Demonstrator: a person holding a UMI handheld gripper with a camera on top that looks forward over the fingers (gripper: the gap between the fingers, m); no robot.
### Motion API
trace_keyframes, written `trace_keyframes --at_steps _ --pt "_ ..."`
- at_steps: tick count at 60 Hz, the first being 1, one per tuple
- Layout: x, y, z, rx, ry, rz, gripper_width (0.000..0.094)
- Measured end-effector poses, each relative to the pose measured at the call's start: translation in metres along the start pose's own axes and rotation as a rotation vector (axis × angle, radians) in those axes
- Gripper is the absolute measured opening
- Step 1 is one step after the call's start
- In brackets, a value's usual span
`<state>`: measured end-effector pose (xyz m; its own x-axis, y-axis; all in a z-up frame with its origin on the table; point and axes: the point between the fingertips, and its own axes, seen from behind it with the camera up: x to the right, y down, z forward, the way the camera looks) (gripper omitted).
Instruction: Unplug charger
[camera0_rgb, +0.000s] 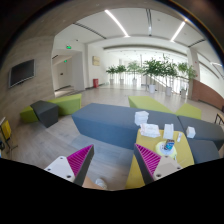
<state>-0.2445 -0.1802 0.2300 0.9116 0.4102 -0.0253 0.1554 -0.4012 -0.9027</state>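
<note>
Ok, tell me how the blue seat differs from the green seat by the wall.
The blue seat is blue-grey; the green seat is lime green. The blue seat looks much broader, the green seat narrow. The blue seat lies just beyond the open, empty fingers; the green seat stands farther off, beside a dark grey seat. Both are low and unoccupied.

My tool (112, 160) shows two white fingers (62, 170), each faced on the inside with a magenta pad (80, 158) ribbed in fine lines. The pads taper to points, and I see a gap between them.
</note>
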Motion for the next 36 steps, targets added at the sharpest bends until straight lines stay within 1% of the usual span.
trace_keyframes --at_steps 5,6,8,12,13,18,23,29,31,36 --pt "0.007 -0.001 0.003 0.008 0.001 0.021 0.0833" --pt "0.023 0.001 0.009 0.013 0.0 0.025 0.0833" --pt "0.03 -0.001 0.012 0.026 0.01 0.032 0.0832" --pt "0.058 0.002 0.019 0.035 0.058 0.022 0.0831" --pt "0.076 0.007 0.028 0.034 0.068 0.018 0.0829" --pt "0.122 0.023 0.046 0.005 0.133 0.014 0.0831" --pt "0.171 0.038 0.068 -0.005 0.205 0.046 0.0832" --pt "0.219 0.042 0.089 0.009 0.279 0.092 0.0835" --pt "0.236 0.047 0.106 0.01 0.301 0.1 0.0832" --pt "0.258 0.052 0.12 0.022 0.335 0.119 0.083"
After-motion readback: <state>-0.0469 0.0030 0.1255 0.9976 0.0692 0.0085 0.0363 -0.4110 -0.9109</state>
